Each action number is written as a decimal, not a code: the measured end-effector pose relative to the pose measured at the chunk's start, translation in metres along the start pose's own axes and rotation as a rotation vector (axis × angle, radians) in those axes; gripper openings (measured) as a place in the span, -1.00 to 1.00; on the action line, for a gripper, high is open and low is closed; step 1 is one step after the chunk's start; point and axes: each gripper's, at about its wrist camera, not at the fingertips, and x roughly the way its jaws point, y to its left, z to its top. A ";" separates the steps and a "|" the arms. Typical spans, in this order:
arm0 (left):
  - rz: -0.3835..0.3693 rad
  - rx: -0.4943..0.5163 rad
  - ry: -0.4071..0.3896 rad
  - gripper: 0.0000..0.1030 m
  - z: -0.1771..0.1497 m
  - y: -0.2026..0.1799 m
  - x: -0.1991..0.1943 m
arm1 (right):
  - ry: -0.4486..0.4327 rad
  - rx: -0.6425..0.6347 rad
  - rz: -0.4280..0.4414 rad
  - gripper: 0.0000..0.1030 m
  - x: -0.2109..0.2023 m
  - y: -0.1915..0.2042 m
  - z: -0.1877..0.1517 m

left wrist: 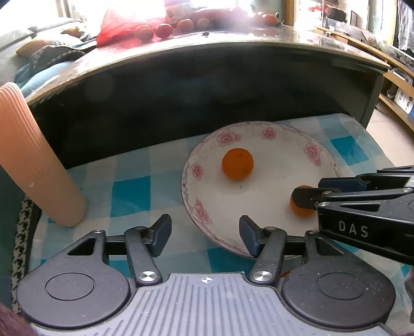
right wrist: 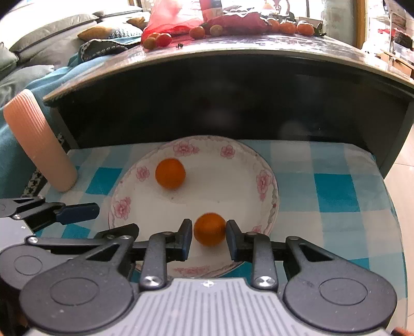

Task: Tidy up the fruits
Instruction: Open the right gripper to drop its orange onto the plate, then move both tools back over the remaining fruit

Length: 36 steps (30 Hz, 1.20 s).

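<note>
A white plate with pink flowers (left wrist: pixel 274 139) (right wrist: pixel 269 196) lies on a blue checked cloth. One orange (left wrist: pixel 237 163) (right wrist: pixel 170 173) rests toward the plate's far side. A second orange (right wrist: pixel 209 229) (left wrist: pixel 300 210) sits at the plate's near side, between the jaws of my right gripper (right wrist: pixel 209 237). The pads stand at its two sides with small gaps, so the jaws look open around it. My left gripper (left wrist: pixel 205 234) is open and empty over the plate's left rim. The right gripper (left wrist: pixel 305 197) enters the left wrist view from the right.
A ribbed peach-coloured cylinder (left wrist: pixel 33 165) (right wrist: pixel 38 139) leans at the left. A dark table (left wrist: pixel 207 77) (right wrist: pixel 233 90) rises behind the plate, with several small fruits (left wrist: pixel 163 29) (right wrist: pixel 198 32) and a red bag (right wrist: pixel 173 15) on top. Cushions lie at far left.
</note>
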 end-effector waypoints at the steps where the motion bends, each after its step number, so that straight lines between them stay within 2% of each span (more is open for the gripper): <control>1: -0.002 -0.006 0.000 0.31 0.000 0.001 -0.001 | -0.003 0.003 0.000 -0.12 -0.001 0.000 0.001; 16: -0.005 -0.018 -0.015 0.32 0.001 0.005 -0.010 | -0.037 0.061 0.005 -0.09 -0.012 -0.008 0.008; 26: -0.016 -0.036 -0.035 0.36 -0.003 0.009 -0.032 | -0.060 -0.011 -0.022 -0.09 -0.039 0.012 0.003; 36: -0.048 0.007 -0.061 0.39 -0.015 0.001 -0.064 | -0.065 -0.021 -0.057 -0.08 -0.074 0.023 -0.013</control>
